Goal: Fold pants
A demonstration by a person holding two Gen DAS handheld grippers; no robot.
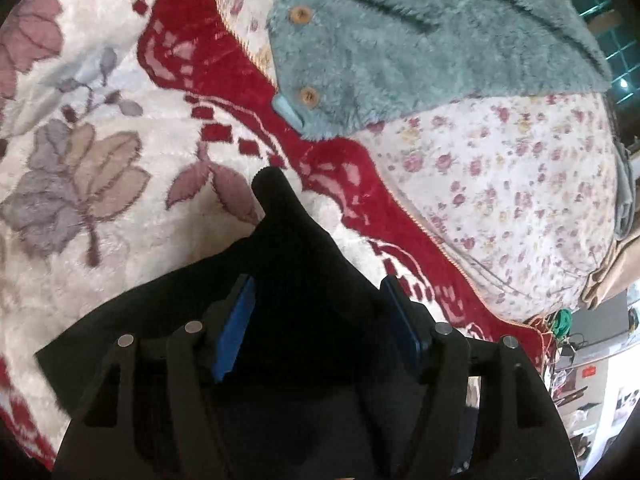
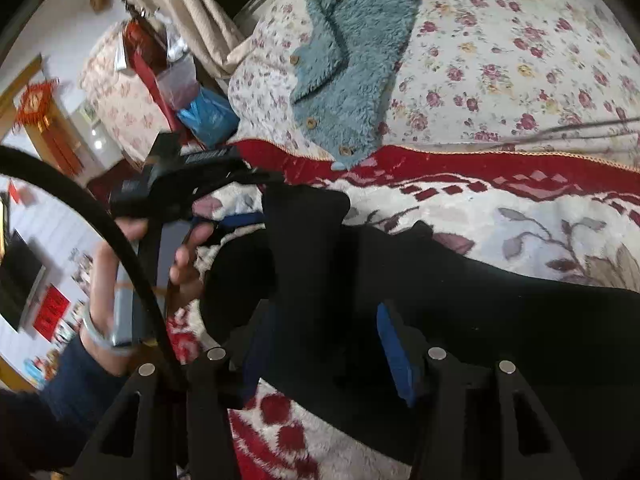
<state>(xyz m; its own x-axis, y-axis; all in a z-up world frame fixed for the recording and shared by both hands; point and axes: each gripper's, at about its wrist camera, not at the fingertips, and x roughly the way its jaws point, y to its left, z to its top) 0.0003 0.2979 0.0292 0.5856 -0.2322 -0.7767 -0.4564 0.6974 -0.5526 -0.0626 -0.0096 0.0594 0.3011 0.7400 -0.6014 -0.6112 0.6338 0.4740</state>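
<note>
Both your claws are released: left gripper [image 1: 316, 320] and right gripper [image 2: 320, 344] each straddle the black pants [image 1: 288, 248] at frame bottom, pads off the cloth, blanket [image 1: 120, 80] underneath.

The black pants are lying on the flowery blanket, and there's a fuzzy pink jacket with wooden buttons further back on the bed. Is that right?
Almost. The fuzzy jacket is blue-green, not pink; the left wrist view shows it clearly, wooden buttons and all. The rest holds: the black pants lie on the flowery blanket, with the jacket further back on the bed.
</note>
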